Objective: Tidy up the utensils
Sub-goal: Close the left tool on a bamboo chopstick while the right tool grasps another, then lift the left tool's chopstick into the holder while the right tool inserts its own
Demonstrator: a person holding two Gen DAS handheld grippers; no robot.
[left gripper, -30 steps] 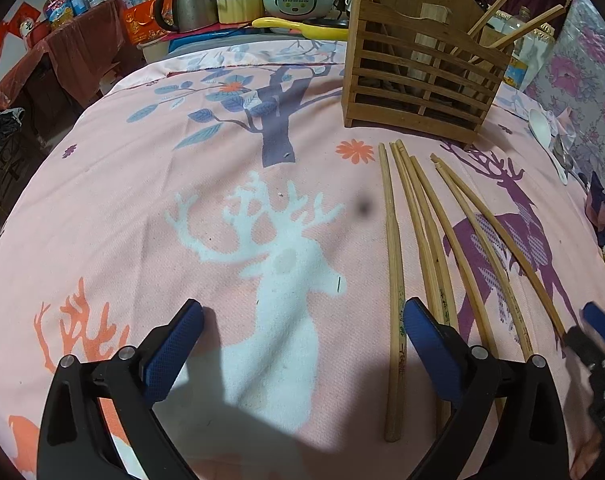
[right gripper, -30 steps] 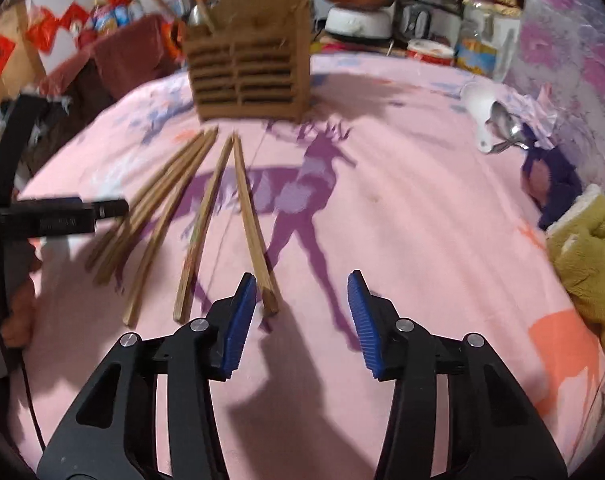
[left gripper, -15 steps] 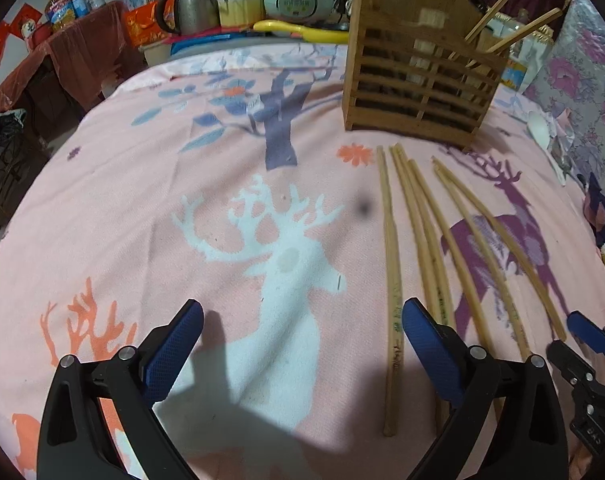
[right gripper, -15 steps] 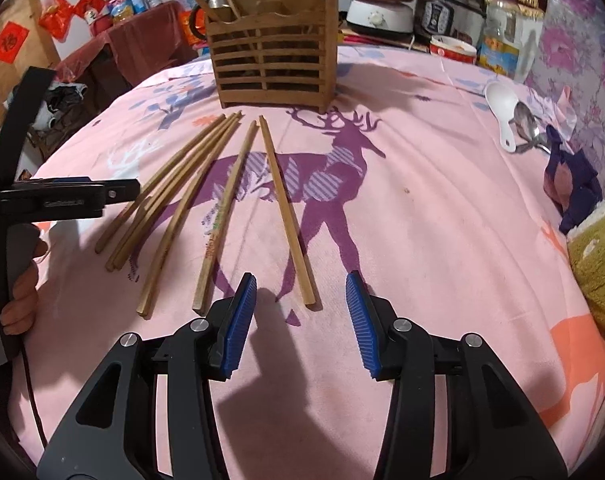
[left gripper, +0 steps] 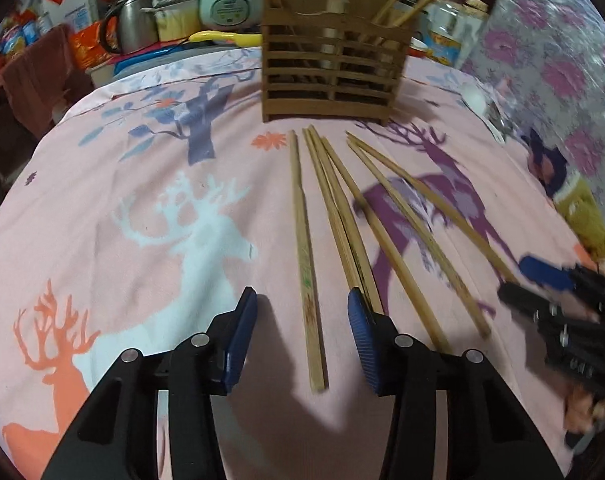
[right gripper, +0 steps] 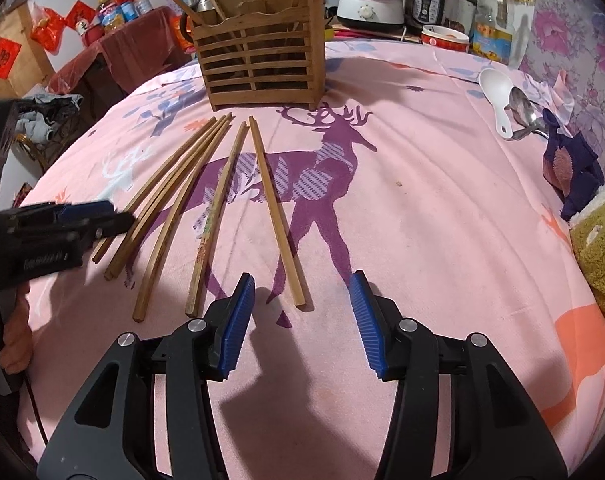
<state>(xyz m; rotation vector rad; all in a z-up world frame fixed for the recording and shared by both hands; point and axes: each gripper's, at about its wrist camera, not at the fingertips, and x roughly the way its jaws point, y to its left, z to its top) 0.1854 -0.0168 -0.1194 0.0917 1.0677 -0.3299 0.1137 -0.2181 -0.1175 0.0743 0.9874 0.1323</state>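
Setting: pink deer-print cloth [right gripper: 422, 208] over the table, kitchen clutter behind with a rice cooker [left gripper: 230, 4] and a kettle [left gripper: 130, 32].
Holder: slatted wooden caddy [right gripper: 262, 64] stands upright at the far edge, a few sticks already poking out of the top. That much looks done.
Left to sort: six loose chopsticks [right gripper: 218, 208] fanned flat on the cloth, tips near the caddy's foot.
Also waiting: white spoon [right gripper: 498, 96] and metal spoon [right gripper: 522, 108] off to the right, well apart from the caddy.
Left gripper [left gripper: 302, 334]: jaws spread wide, nothing held, straddling the butt end of the leftmost chopstick [left gripper: 304, 256].
Right gripper [right gripper: 302, 320]: wide open too, empty, lined up on the rightmost chopstick [right gripper: 274, 208].
Progress: early going, I'd say; most of the pile is still on the cloth.
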